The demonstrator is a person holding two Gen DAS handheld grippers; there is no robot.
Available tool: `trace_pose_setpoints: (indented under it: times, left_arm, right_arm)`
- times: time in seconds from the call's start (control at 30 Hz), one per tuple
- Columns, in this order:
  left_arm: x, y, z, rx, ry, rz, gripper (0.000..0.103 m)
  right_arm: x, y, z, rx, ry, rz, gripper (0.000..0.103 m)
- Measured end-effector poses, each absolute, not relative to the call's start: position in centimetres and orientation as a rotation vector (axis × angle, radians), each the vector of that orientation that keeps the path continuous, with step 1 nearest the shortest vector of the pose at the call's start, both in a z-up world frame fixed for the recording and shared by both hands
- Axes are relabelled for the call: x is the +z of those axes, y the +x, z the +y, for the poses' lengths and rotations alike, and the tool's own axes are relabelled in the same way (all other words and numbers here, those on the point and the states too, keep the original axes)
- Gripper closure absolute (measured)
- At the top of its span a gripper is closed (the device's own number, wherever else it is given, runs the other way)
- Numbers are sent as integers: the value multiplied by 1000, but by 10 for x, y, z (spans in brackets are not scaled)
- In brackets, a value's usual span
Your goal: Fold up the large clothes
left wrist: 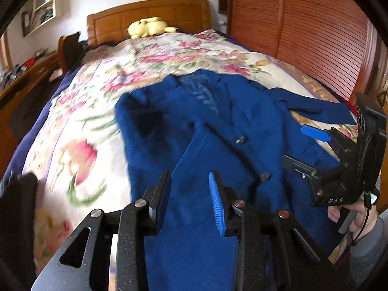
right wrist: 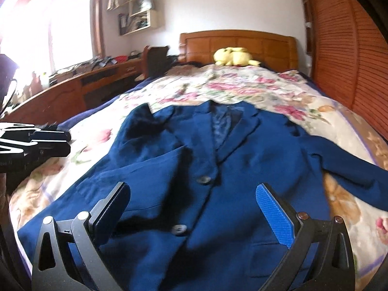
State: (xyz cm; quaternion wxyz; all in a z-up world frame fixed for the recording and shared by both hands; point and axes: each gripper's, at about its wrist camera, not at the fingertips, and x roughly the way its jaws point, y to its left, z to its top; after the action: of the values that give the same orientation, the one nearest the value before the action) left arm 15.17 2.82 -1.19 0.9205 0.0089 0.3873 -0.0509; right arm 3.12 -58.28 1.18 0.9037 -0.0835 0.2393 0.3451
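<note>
A dark blue suit jacket (right wrist: 242, 169) lies face up on the bed, collar toward the headboard, two buttons showing; it also fills the left wrist view (left wrist: 206, 126). Its left sleeve is folded across the front, its right sleeve (right wrist: 351, 167) stretches out to the right. My left gripper (left wrist: 190, 198) hovers over the jacket's lower left part, jaws apart with blue cloth between them; I cannot tell whether they pinch it. My right gripper (right wrist: 194, 215) is wide open above the jacket's lower front, holding nothing. It also shows at the right in the left wrist view (left wrist: 312, 145).
The bed has a floral quilt (right wrist: 242, 87) and a wooden headboard (right wrist: 237, 43) with a yellow plush toy (right wrist: 234, 57). A wooden desk (right wrist: 92, 80) with clutter stands left of the bed. A slatted wooden wardrobe (right wrist: 344, 48) stands on the right.
</note>
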Motion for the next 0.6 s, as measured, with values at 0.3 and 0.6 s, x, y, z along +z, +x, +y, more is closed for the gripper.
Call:
trace_pose_setpoints:
  times: [0.3, 0.6]
  left_arm:
    - [-54, 116, 68, 10, 10, 833, 70]
    - [-68, 91, 85, 39, -11, 842, 70]
  right_arm:
    - [-9, 20, -532, 873, -315, 528, 6]
    - [-31, 32, -511, 910, -405, 621, 22]
